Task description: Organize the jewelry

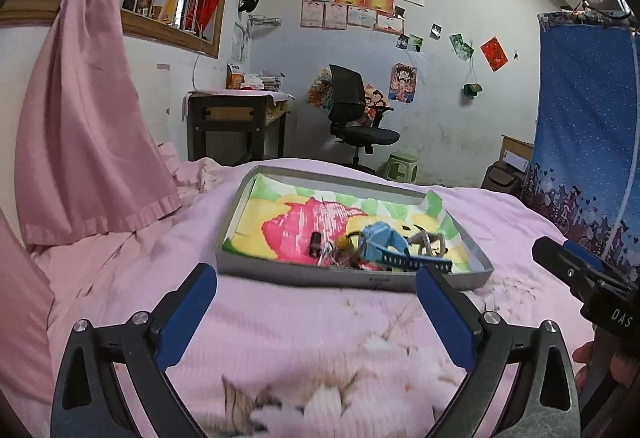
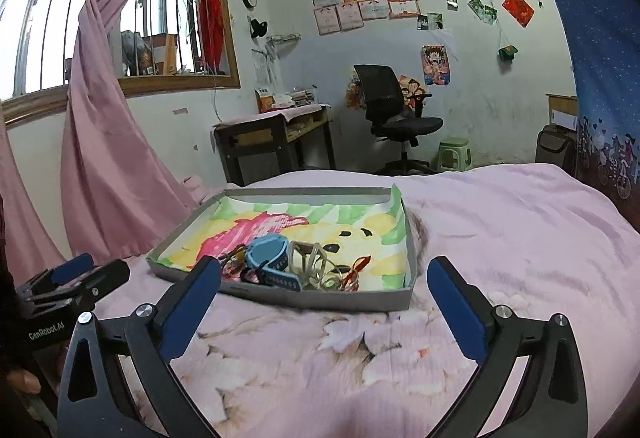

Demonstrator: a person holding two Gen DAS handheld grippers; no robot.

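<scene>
Risk: tangle | blue rubber-strap watch (image 2: 267, 258), metal rings and small trinkets piled touching in near corner of shallow grey cardboard tray (image 2: 320, 298) on soft pink floral bedspread (image 2: 500, 238) | left gripper (image 1: 316, 298) and right gripper (image 2: 324, 292) both wide apart, empty, short of tray | pulling one piece likely drags neighbours; tray may slide or tip on bedding.

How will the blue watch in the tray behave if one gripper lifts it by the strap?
The blue watch would probably flop: its strap lies curved. It touches the key rings in the tray, so it may drag them. It looks light.
</scene>
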